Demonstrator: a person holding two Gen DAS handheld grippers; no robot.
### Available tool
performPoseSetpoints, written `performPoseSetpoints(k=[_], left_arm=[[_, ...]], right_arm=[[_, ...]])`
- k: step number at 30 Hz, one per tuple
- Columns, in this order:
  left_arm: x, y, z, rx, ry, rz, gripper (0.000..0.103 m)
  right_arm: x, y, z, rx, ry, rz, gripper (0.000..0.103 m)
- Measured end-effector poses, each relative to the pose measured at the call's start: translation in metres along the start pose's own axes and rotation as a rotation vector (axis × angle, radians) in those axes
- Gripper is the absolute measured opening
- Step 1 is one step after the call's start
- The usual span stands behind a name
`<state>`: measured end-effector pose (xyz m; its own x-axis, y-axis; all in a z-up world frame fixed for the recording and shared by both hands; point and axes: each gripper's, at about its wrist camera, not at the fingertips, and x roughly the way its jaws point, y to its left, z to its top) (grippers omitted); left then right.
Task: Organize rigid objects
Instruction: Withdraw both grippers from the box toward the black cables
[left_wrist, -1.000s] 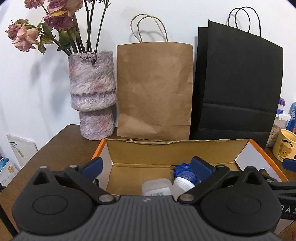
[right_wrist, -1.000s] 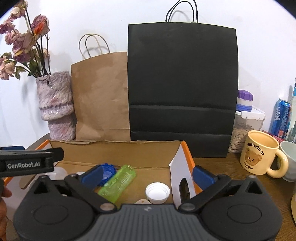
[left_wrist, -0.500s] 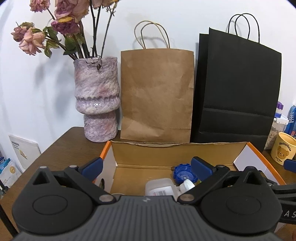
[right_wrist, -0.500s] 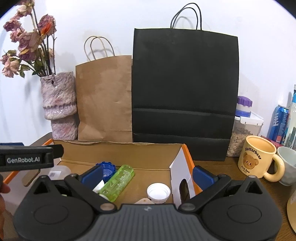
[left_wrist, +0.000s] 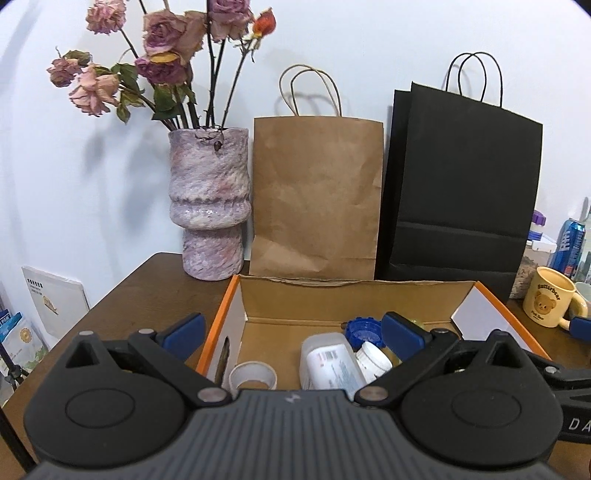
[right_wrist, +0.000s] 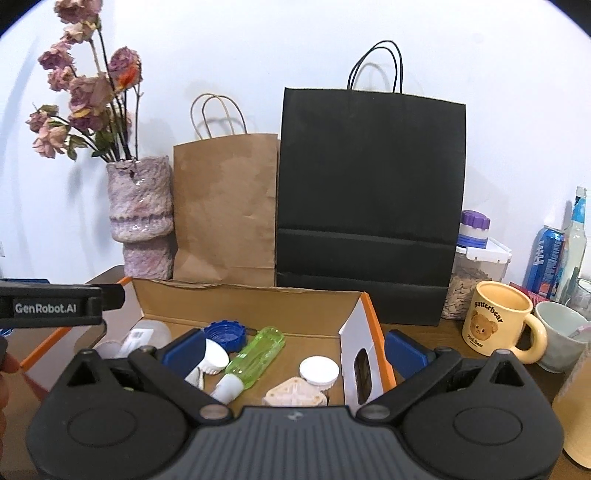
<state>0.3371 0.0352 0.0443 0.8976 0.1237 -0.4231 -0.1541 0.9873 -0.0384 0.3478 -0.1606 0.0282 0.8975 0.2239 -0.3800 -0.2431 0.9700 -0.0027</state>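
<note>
Your left gripper hangs above the cardboard box with its jaws spread wide and nothing between them. Your right gripper sits the same way, jaws apart and empty, straddling the box's right wall. Everything to sort lies inside the box: a tape roll near the left wall, a clear container lying on its side, a small white bottle touching it, a blue cap behind them, a green bottle lying tilted, and a white lid. The pale piece nearest you may be a plastic fitting; it is partly hidden.
</note>
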Motion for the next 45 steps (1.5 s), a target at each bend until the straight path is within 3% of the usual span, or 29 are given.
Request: performPoseSetpoints(k=[10, 23, 34, 45], left_arm=[[-0.043, 0.017, -0.018, -0.004, 0.002, 0.003, 0.103], [-0.087, 0.049, -0.049, -0.010, 0.045, 0.020, 0.103], [-0.105, 0.082, -0.081, 0.002, 0.087, 0.030, 0.103], [-0.106, 0.099, -0.094, -0.011, 0.115, 0.006, 0.103]], right_arm=[[-0.044, 0.010, -0.017, -0.023, -0.002, 0.015, 0.103], [-0.081, 0.043, -0.055, -0.064, 0.064, 0.074, 0.103], [-0.082, 0.074, -0.088, -0.085, 0.163, 0.136, 0.103], [-0.065, 0.090, -0.098, -0.109, 0.203, 0.167, 0.102]])
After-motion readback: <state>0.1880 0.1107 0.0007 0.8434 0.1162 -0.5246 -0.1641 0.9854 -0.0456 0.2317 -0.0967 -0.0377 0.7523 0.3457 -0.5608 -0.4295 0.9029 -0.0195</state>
